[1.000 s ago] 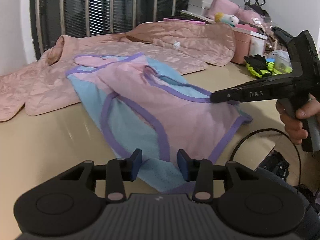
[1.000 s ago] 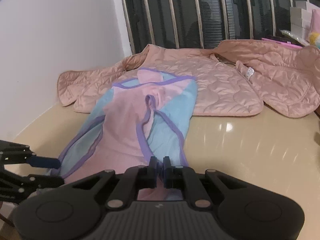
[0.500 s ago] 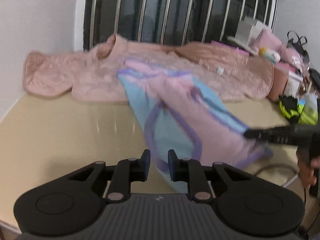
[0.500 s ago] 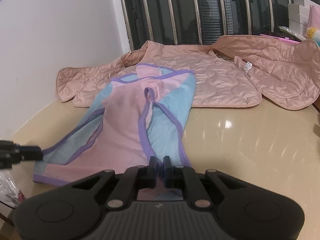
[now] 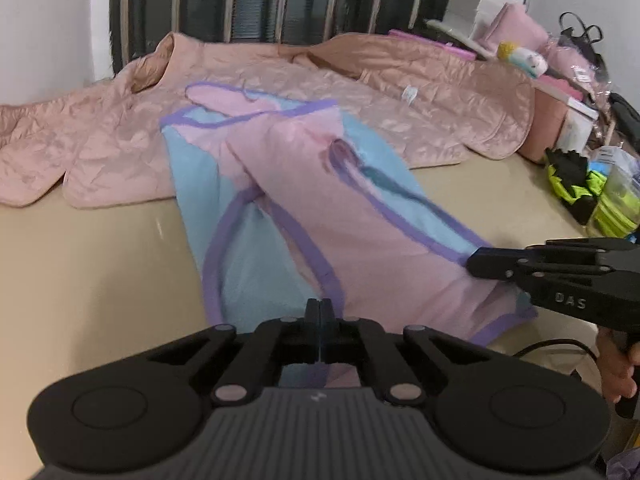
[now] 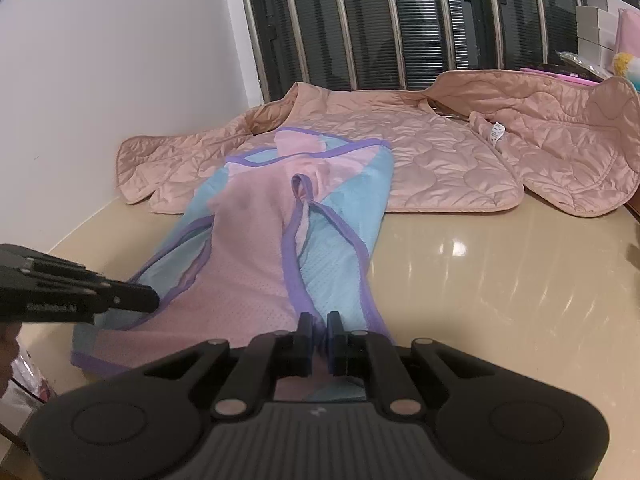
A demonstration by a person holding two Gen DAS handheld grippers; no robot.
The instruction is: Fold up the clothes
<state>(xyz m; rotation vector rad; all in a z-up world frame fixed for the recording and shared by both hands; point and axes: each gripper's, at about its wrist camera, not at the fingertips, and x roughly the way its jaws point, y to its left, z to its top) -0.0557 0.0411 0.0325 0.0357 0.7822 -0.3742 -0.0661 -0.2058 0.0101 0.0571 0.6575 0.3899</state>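
A pink and light-blue mesh garment with purple trim (image 5: 340, 220) lies spread on the beige table, its top end resting on a quilted jacket. My left gripper (image 5: 320, 312) sits at the near hem, its jaws closing until the pads meet on the purple-trimmed edge. From the right wrist view the left gripper (image 6: 154, 302) pinches the garment's (image 6: 248, 264) left hem corner. My right gripper (image 6: 318, 332) is shut on the hem near the right side, with cloth between its pads. Seen from the left wrist, the right gripper (image 5: 472, 266) touches the garment's right edge.
A large pink quilted jacket (image 5: 100, 136) covers the back of the table (image 5: 80, 280) below a barred window. Neon-yellow and black gloves (image 5: 576, 184), pink boxes (image 5: 548, 128) and bags crowd the right end. A black cable (image 5: 552, 346) hangs off the near right edge.
My left gripper went from open to shut and shifted along the near hem, now gripping the cloth. The right gripper stayed shut on the hem in the same place.
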